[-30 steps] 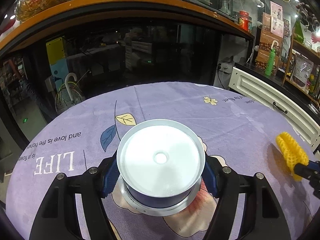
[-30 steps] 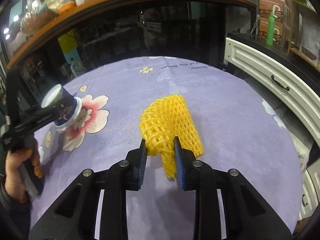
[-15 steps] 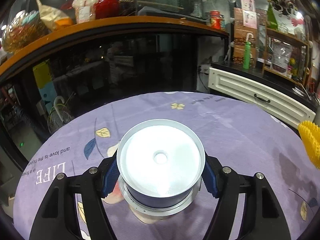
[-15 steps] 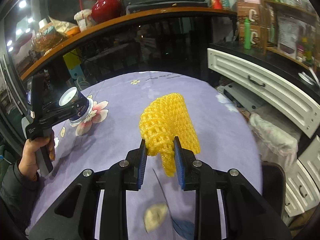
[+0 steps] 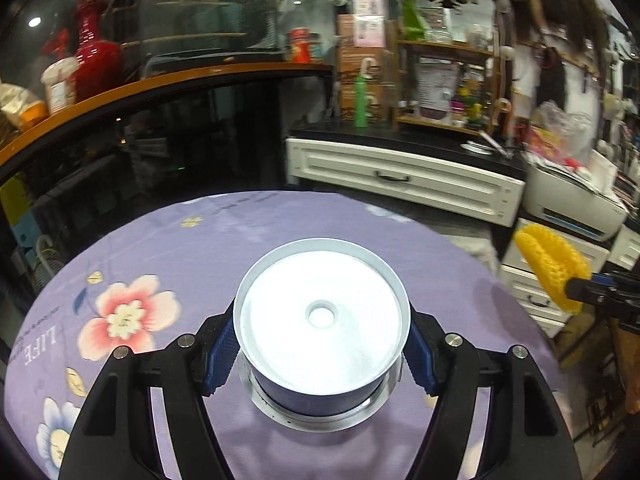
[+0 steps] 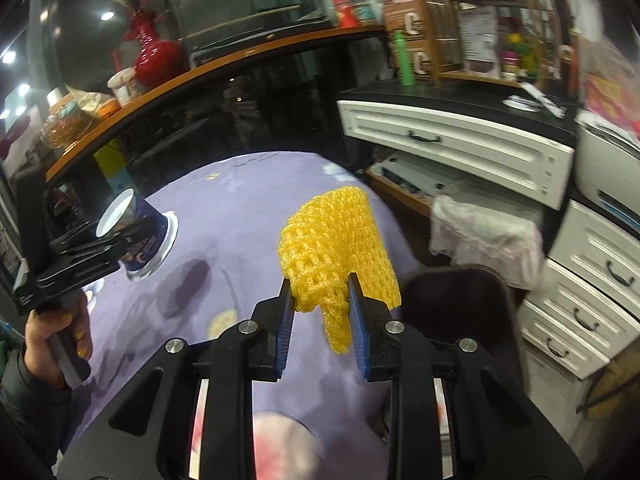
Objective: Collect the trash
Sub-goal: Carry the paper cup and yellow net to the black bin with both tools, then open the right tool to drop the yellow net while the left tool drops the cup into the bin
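Note:
My left gripper [image 5: 320, 354] is shut on a dark blue paper cup [image 5: 322, 328], held upside down with its white base facing the camera, above the purple flowered tablecloth [image 5: 160, 264]. The right wrist view shows that cup [image 6: 140, 240] at the left, in the left gripper [image 6: 86, 256], which a hand [image 6: 52, 332] holds. My right gripper [image 6: 320, 300] is shut on a yellow foam fruit net [image 6: 336, 236], lifted over the table's right edge. In the left wrist view the net [image 5: 552, 264] shows at the far right.
A dark bin [image 6: 452, 300] stands just beyond the table's right edge, with a white plastic bag [image 6: 484, 232] behind it. White drawer units [image 6: 452, 136] line the right side. A curved wooden counter [image 5: 160, 80] with a red vase [image 6: 154, 56] rises behind the table.
Both grippers have swung to the right with their loads. The right gripper and its net now hang near the table's right edge, with the dark bin in view.

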A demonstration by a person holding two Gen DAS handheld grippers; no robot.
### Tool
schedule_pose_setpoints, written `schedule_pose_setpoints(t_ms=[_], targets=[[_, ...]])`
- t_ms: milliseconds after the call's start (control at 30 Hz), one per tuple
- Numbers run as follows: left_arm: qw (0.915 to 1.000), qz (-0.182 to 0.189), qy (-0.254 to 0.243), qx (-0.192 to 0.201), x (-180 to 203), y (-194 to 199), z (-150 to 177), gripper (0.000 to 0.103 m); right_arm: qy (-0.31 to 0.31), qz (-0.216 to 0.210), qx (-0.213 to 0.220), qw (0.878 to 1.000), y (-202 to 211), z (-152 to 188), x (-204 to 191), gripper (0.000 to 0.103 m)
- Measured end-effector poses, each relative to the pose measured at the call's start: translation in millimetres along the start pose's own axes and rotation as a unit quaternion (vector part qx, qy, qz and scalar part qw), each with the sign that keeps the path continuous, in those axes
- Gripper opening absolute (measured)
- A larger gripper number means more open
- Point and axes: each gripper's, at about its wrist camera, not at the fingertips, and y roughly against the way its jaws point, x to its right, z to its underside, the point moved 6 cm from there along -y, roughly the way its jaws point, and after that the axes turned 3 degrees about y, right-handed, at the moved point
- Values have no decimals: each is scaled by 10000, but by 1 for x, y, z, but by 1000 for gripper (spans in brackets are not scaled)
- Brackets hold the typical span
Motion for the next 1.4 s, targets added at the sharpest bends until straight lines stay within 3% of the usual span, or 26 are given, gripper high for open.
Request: schedule_pose_setpoints(t_ms=[267,433,833,900,967,1067,1400], targets=[[9968,782,-163,-43,95,13,7,69,-193,431,30,9989,35,37,54,27],[9940,1067,-231,-109,141,14,11,69,-371,617,-84,9974,39,61,86,27],[9880,1379,-568,-412,223,-4,28,69,-916,575,-678,9918,-22,109,145,27],[9873,1404,-581,-465,230,-7,30,69,-993,578,-769,9904,-35,115,152,33],[9871,1394,-619,-497,237,-9,33,69,-1080,622,-866,9884,-47,122,160,48],[9869,1371,-652,-553,243,-14,36,69,-1214,681,-906,9861,-53,127,168,59],[9837,1414,-647,-900,261,-37,50,69,-1216,1133,-553,9845,4,135,182,64]])
